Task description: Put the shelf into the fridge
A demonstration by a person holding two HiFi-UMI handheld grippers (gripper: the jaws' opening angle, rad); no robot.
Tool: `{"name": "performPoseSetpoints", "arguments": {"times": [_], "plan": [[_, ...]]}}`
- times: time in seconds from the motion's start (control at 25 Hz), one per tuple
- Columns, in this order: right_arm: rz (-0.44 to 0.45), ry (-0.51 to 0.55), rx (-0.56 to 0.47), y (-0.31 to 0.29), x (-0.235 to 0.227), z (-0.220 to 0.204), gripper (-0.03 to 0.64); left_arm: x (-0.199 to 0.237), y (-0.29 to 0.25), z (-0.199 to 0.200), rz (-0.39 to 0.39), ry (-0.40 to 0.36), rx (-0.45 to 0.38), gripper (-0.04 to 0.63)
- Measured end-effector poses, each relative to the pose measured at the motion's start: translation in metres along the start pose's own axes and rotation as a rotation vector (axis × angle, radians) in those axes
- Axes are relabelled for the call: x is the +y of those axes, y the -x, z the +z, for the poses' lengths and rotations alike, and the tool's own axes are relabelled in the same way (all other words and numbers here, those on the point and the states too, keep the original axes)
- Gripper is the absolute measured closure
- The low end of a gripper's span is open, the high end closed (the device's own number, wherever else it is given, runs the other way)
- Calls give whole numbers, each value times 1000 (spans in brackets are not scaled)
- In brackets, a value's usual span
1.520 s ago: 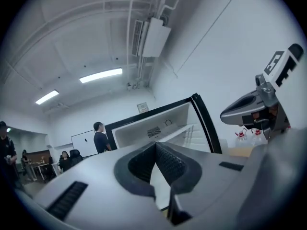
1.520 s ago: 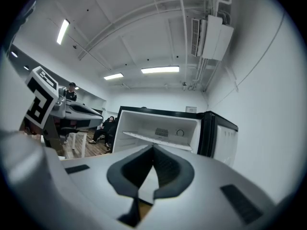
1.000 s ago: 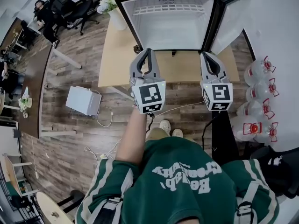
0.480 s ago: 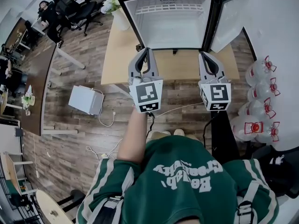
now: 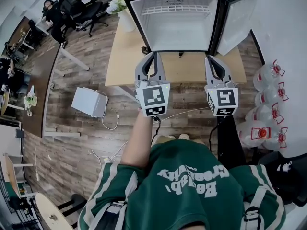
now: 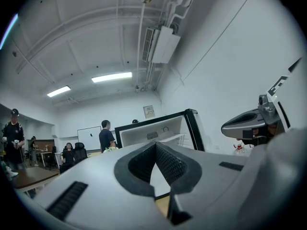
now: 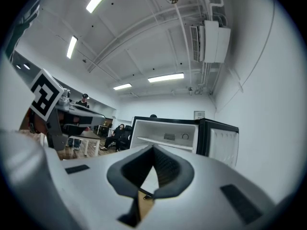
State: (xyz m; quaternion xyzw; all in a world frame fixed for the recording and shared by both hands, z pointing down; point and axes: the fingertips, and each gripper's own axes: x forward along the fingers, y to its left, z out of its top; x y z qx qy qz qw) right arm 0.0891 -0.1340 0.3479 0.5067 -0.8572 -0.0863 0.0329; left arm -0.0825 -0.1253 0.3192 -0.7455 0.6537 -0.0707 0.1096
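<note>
A small fridge (image 5: 178, 28) stands on a wooden table (image 5: 122, 61), its door (image 5: 238, 18) swung open to the right. Inside it, a white wire shelf (image 5: 178, 7) lies across the back of the white cavity; the right gripper view shows the shelf (image 7: 160, 142) as a thin ledge. My left gripper (image 5: 152, 54) is held in the air above the table's near edge, pointing at the fridge, shut and empty. My right gripper (image 5: 214, 58) hangs level with it on the right, also shut with nothing in it. Each gripper view looks past closed jaws (image 6: 156, 144) (image 7: 153, 148) at the open fridge.
A vase of flowers (image 5: 118, 11) stands on the table left of the fridge. Several water jugs (image 5: 265, 110) line the wall on the right. A white box (image 5: 87, 102) and cables lie on the wood floor at left. People sit at desks far left.
Nothing has been taken hold of or let go. Both grippers stay shut in front of the fridge; the view has only drifted slightly.
</note>
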Motion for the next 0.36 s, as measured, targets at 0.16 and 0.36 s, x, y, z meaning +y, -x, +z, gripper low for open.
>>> {"name": "performPoseSetpoints", "arguments": {"times": [0.16, 0.36], "plan": [[3, -1, -3, 0, -2, 0, 614, -3, 0, 3, -2, -15, -4, 595], [-1, -5, 2, -5, -6, -3, 614, -2, -6, 1, 0, -23, -3, 595]]}}
